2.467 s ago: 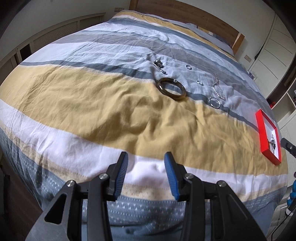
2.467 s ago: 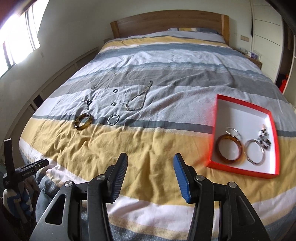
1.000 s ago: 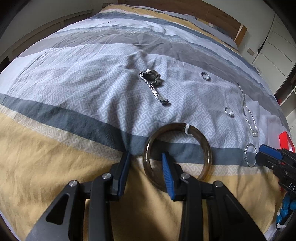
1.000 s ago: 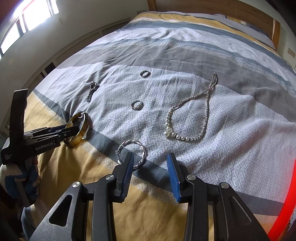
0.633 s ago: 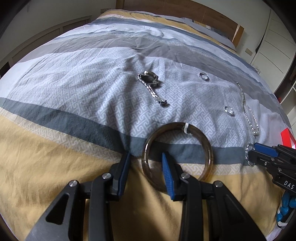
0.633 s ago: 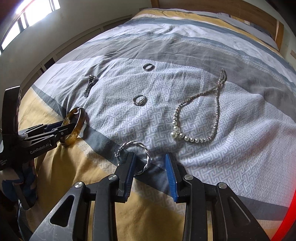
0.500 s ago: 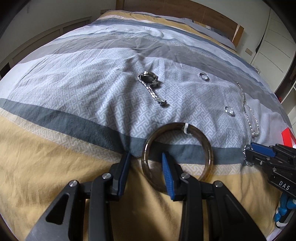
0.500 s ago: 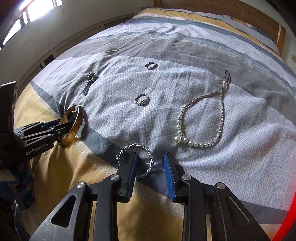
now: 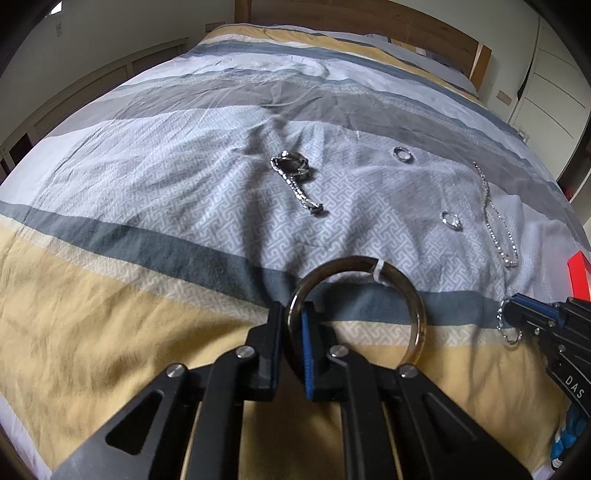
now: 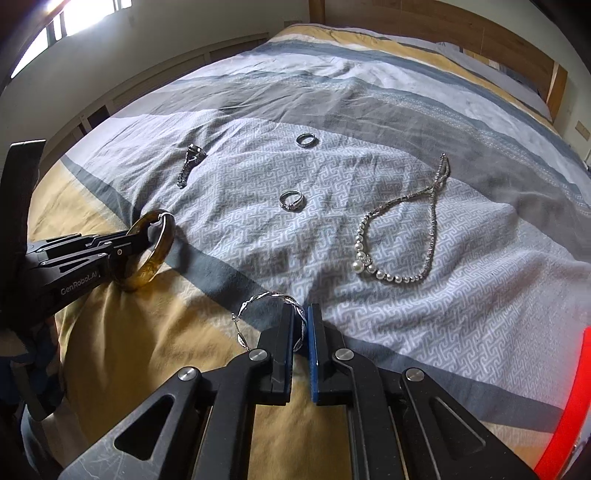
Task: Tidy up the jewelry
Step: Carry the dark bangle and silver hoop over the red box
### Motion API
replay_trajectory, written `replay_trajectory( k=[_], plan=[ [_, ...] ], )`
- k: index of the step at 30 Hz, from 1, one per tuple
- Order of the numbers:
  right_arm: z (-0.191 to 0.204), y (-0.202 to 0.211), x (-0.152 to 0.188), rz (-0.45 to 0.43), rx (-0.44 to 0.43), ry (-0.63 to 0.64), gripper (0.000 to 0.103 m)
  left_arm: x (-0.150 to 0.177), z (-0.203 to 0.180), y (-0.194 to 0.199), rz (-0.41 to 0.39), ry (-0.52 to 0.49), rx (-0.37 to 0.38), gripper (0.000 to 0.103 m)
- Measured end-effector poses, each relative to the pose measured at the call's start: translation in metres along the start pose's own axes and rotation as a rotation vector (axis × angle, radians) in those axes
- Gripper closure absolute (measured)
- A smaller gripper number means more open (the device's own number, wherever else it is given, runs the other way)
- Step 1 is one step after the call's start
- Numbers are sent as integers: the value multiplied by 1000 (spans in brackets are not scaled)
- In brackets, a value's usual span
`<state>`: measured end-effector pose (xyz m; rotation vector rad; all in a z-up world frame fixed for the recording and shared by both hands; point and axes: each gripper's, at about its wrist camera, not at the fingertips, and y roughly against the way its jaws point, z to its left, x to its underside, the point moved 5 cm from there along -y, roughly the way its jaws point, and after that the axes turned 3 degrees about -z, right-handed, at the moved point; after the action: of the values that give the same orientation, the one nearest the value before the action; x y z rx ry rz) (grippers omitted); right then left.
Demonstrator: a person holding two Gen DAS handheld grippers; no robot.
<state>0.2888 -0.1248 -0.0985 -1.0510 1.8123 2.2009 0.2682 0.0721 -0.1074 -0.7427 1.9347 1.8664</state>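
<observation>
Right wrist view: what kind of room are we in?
Most likely a bedroom. The jewelry lies on a bed with a striped duvet, a wooden headboard stands at the far end, and a window sits in the wall to the left.

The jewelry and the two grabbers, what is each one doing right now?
left gripper: closing on the amber bangle.
right gripper: shut on the twisted silver bracelet.
Pearl necklace: flat on the bedspread.
Two rings: lying loose.
</observation>
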Motion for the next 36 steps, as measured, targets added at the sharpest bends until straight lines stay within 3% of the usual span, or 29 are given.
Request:
replay_trajectory(
  k=[16,36],
  plan=[
    [14,72,14,-65,18,-12,96,13,-4,59,-42,-4,28,95],
    [24,169,57,-158,65,-35,96,44,-12,138,-112,-43,40,95]
  ],
)
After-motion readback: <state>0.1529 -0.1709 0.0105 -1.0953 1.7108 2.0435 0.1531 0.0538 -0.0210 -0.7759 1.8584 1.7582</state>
